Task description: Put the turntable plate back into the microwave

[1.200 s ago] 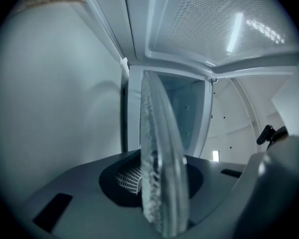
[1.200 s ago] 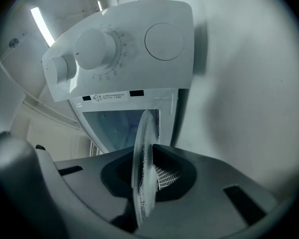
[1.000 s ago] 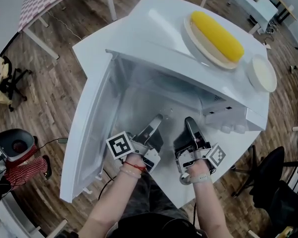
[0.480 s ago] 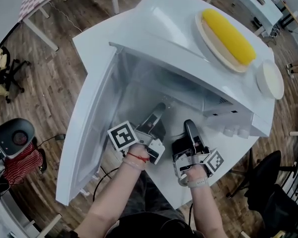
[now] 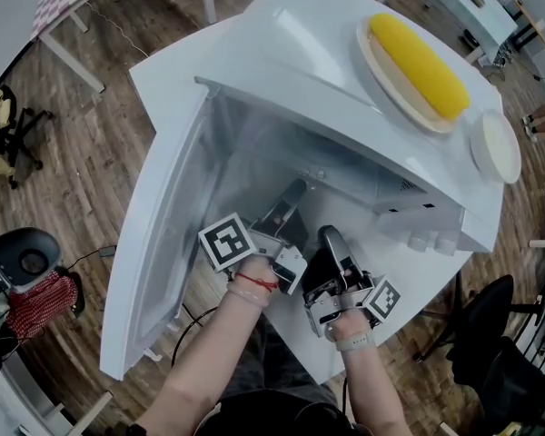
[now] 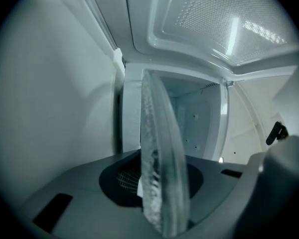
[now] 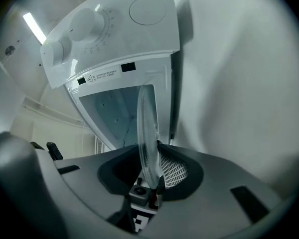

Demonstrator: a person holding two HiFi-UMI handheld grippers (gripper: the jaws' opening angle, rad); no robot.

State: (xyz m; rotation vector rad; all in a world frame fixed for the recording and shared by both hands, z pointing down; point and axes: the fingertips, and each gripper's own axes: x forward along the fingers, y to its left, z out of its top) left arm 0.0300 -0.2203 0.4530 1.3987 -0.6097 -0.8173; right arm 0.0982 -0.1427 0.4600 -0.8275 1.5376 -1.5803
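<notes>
The clear glass turntable plate [image 6: 159, 173] stands on edge between both grippers, in front of the open white microwave [image 5: 345, 89]. My left gripper [image 6: 157, 203] is shut on its rim, with the fingertips just inside the cavity mouth in the head view [image 5: 293, 193]. My right gripper [image 7: 149, 178] is shut on the rim of the plate [image 7: 147, 128] too, and sits close beside the left one [image 5: 330, 241]. In the head view the glass is too transparent to make out. The microwave door [image 5: 154, 243] hangs open at the left.
On top of the microwave lie a plate with a yellow corn-shaped thing [image 5: 416, 54] and a small white dish [image 5: 495, 145]. The control panel with two knobs [image 7: 82, 24] is right of the opening. Chairs and table legs stand on the wooden floor around.
The left gripper has pushed a little further toward the cavity. The right gripper has swung left, closer to the left one. Both still hold the plate.
</notes>
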